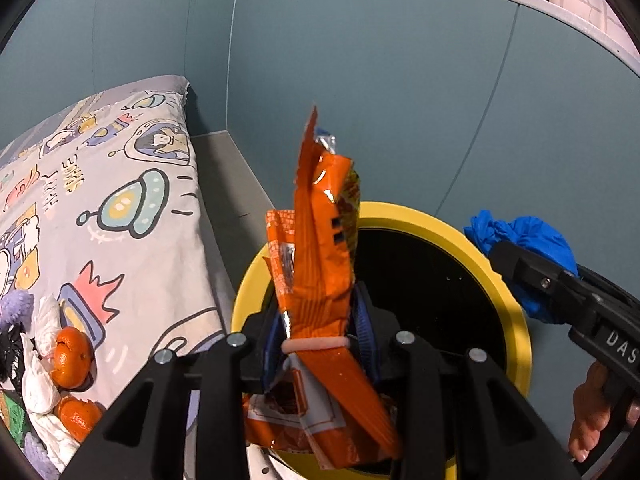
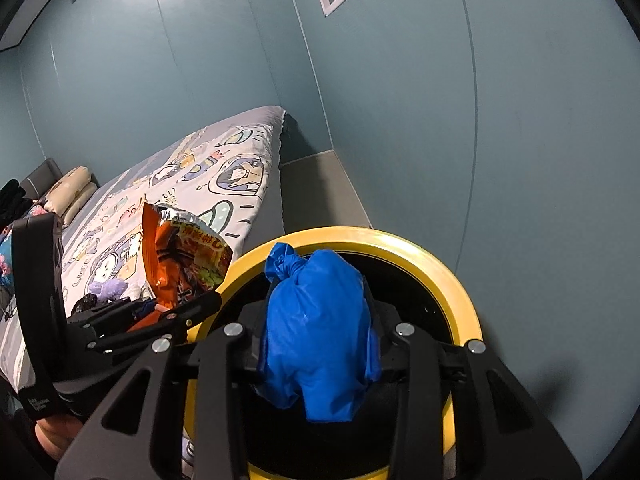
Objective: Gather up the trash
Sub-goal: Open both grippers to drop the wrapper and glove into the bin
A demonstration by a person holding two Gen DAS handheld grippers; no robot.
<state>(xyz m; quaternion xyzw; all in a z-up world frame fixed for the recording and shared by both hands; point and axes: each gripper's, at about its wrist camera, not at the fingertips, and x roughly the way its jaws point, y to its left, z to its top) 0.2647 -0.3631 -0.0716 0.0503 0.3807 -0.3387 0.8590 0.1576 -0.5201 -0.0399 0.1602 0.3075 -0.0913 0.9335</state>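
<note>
A yellow-rimmed bin (image 1: 424,216) with a dark inside stands beside the bed. My left gripper (image 1: 316,344) is shut on a bundle of orange snack wrappers (image 1: 320,248), which stick up over the bin's left rim. My right gripper (image 2: 320,356) is shut on a knotted blue plastic bag (image 2: 320,320), held above the bin's (image 2: 400,240) opening. In the left wrist view the blue bag (image 1: 536,236) and the right gripper (image 1: 516,264) hang over the bin's right rim. In the right wrist view the left gripper (image 2: 172,312) and the orange wrappers (image 2: 188,256) sit at the left.
A bed with a cartoon-print sheet (image 1: 120,200) lies left of the bin. On it are tangerine peels (image 1: 72,356), crumpled white tissue (image 1: 40,392) and a purple fuzzy item (image 1: 16,304). Teal wall panels (image 2: 400,120) stand behind the bin. A narrow grey floor strip (image 1: 228,184) separates bed and wall.
</note>
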